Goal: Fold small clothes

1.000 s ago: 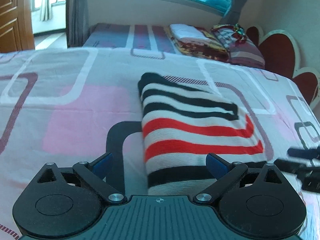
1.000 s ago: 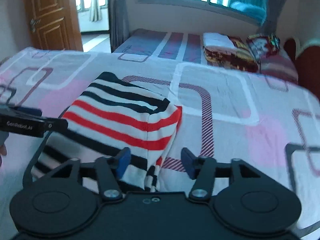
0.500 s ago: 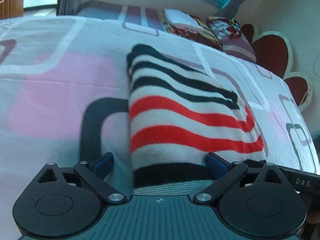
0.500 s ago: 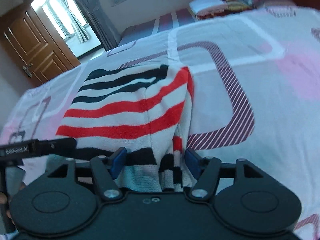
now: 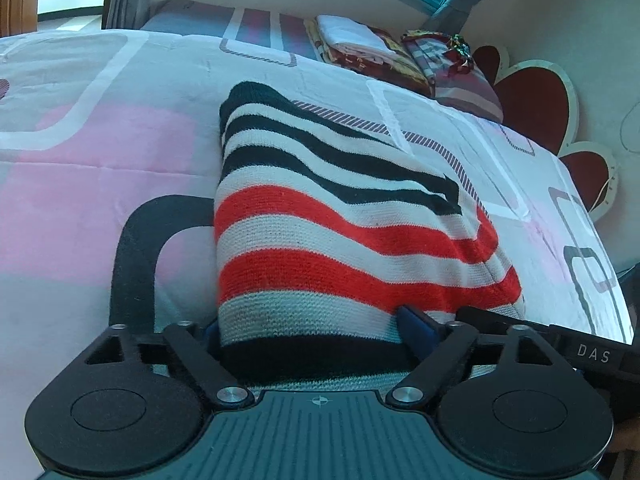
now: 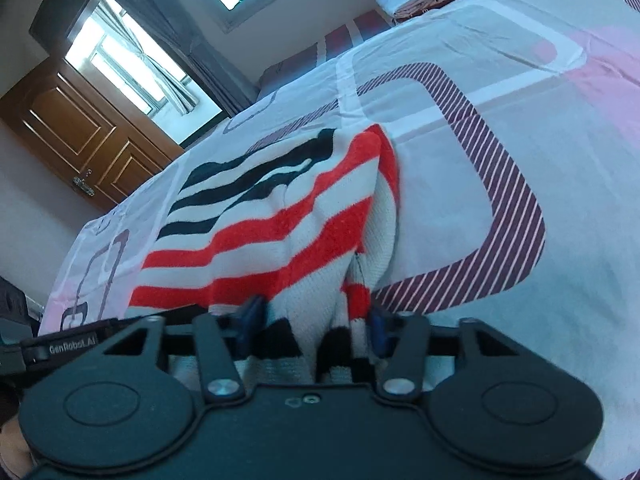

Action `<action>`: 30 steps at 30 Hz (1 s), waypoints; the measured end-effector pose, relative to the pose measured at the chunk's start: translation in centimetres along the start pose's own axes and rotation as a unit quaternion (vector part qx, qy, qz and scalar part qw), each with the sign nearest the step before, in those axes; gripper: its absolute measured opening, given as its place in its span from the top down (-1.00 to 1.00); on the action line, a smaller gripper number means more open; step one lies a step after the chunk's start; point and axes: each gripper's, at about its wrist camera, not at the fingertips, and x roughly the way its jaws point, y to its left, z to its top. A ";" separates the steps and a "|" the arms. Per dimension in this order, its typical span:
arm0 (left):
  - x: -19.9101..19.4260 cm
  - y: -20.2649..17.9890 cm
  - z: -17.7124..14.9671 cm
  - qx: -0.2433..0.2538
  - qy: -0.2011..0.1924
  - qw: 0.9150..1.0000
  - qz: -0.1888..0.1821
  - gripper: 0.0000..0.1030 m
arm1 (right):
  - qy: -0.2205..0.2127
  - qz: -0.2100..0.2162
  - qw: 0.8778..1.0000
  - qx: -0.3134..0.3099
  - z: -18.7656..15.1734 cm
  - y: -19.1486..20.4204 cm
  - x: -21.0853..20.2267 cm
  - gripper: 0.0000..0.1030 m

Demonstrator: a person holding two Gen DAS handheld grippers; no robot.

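A folded knit garment with black, white and red stripes (image 5: 340, 232) lies on the bed sheet (image 5: 80, 184). My left gripper (image 5: 312, 326) is open, its blue pads (image 5: 416, 326) straddling the garment's near black-striped edge. My right gripper (image 6: 314, 322) is open around the near right corner of the same garment (image 6: 256, 236), where the layers bunch between the pads (image 6: 250, 318). The right gripper's finger (image 5: 560, 344) shows in the left wrist view, and the left gripper's finger (image 6: 64, 346) shows in the right wrist view.
Folded blankets and clothes (image 5: 372, 48) are stacked at the far end of the bed. A red heart-shaped headboard (image 5: 536, 100) stands to the right. A wooden door (image 6: 80, 140) and windows are beyond the bed.
Both grippers have moved forward and down onto the garment's near edge. The right gripper has tilted and the cloth now sits between its pads.
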 end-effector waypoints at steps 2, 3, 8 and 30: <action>0.0 0.1 0.0 0.001 -0.001 1.000 -0.002 -0.59 | 0.001 0.002 1.000 -0.007 0.1 0.2 -0.4 0.21; 0.2 0.2 -0.1 0.000 -0.002 1.000 -0.003 -0.59 | 0.003 0.001 1.000 -0.012 0.2 0.2 -0.3 0.17; 0.4 0.0 -0.2 -0.005 -0.006 1.000 0.003 -0.59 | -0.003 0.009 1.000 0.010 0.2 -0.3 1.0 -0.16; -5.8 0.2 0.4 -0.003 -0.054 0.999 0.000 -0.02 | -0.056 0.030 0.998 -0.008 0.3 5.2 -1.9 0.36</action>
